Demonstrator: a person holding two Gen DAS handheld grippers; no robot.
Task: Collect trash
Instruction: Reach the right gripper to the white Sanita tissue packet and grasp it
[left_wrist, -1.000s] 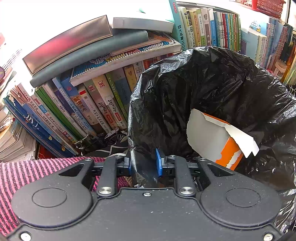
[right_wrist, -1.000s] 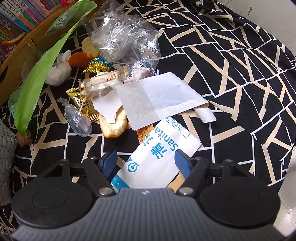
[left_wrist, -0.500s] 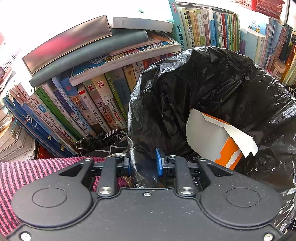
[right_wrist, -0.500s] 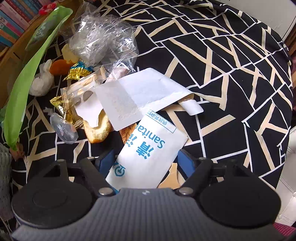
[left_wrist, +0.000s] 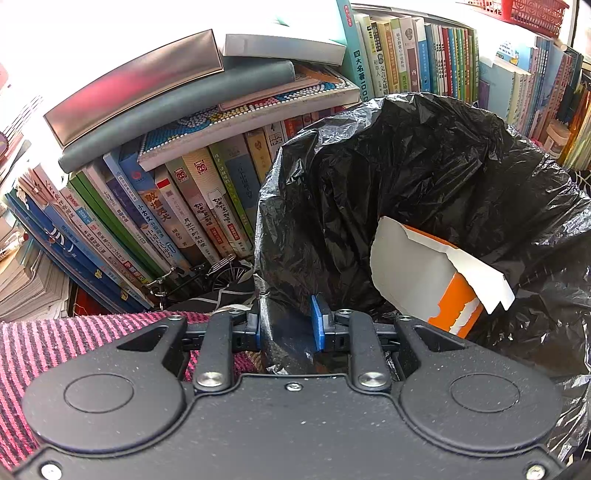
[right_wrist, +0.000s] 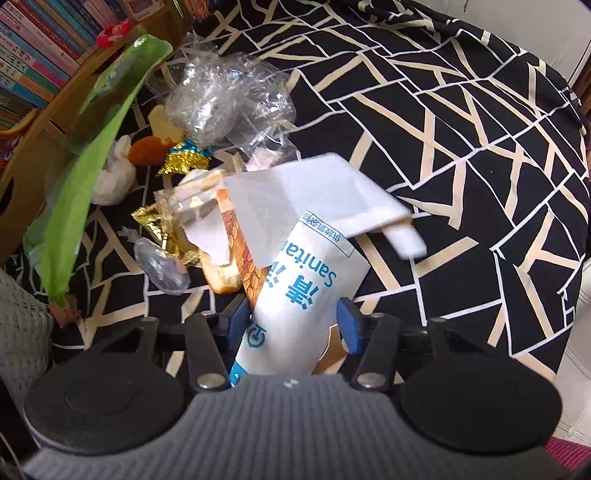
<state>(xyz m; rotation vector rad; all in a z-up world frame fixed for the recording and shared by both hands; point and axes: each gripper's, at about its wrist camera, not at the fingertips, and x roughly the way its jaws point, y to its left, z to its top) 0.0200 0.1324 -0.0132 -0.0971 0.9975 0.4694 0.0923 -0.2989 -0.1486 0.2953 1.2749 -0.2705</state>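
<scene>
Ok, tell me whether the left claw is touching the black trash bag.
Touching. The left wrist view shows the left claw shut on a gathered fold of the black trash bag at its rim, with the plastic pinched between the blue pads.

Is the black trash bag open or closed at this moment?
Open: the left gripper holds the black trash bag rim, and an orange box sits inside.

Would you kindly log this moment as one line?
left hand-held gripper: shut on black trash bag rim | right hand-held gripper: closing around white sanitizer packet
</scene>
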